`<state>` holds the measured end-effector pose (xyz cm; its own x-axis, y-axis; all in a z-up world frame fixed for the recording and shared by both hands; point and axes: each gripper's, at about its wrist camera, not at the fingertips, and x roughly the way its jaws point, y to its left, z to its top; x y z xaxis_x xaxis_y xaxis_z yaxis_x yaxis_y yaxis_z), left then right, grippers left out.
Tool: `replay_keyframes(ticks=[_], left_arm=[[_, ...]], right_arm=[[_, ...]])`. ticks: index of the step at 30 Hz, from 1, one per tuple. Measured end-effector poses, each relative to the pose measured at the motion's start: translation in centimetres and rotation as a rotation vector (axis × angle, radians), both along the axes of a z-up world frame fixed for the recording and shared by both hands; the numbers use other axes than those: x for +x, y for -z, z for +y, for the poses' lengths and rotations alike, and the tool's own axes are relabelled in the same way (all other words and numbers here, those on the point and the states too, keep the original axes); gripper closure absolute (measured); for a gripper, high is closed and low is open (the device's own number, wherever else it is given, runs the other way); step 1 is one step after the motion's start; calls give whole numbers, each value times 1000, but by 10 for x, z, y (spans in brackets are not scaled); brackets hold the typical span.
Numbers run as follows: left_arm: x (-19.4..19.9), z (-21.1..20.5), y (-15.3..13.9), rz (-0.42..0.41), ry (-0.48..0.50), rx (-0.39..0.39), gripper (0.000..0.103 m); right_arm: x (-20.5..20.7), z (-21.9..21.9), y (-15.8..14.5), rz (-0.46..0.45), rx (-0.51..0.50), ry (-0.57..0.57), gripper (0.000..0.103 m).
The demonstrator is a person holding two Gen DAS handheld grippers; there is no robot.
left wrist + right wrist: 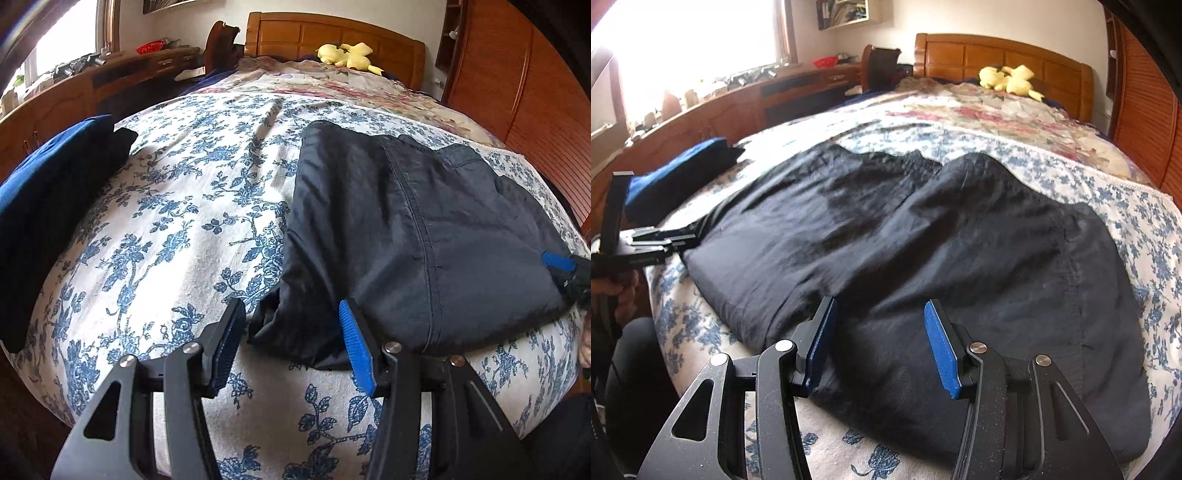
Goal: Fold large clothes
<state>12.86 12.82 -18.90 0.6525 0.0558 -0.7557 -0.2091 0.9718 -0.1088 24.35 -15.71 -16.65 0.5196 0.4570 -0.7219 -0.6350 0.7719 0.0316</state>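
Both jaws gape wide, holding nothing, at the near edge of the trousers (886, 240). I'd pinch both layers at each near corner, then lift evenly toward the far waistband.

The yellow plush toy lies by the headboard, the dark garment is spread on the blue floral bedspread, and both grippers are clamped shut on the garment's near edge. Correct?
Not quite. Both grippers are open: the left gripper and right gripper show a wide gap in their own wrist views. The yellow plush toy, dark garment and blue floral bedspread are as stated.
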Motion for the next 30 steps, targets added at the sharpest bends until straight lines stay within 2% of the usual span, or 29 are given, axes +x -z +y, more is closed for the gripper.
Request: replay_keyframes(ticks=[3, 6, 7, 8, 10, 14, 17, 20, 25, 30], left_arm=[[2, 1, 0, 5, -3, -10, 52], [4, -4, -2, 11, 7, -10, 67], [6, -5, -4, 11, 6, -6, 81], [8, -7, -7, 13, 14, -6, 88], [14, -17, -21, 12, 38, 46, 93], [28, -50, -71, -61, 110, 144, 96], [43, -98, -117, -131, 199, 215, 97], [57, -145, -147, -187, 282, 250, 97], [83, -220, -183, -256, 417, 246, 98], [106, -293, -197, -278, 536, 205, 99]], right_arm=[[9, 1, 12, 61, -29, -15, 53], [10, 2, 15, 68, -38, -17, 52], [9, 3, 16, 60, -45, -20, 53], [9, 3, 16, 57, -43, -20, 53], [8, 1, 14, 59, -34, -19, 53], [8, -10, 4, 49, -9, -13, 53], [9, -27, -4, 36, 11, 15, 53], [10, -55, -12, 24, 43, 57, 53], [6, -101, -20, 7, 60, 138, 53], [-2, -148, -22, -2, 76, 205, 57]])
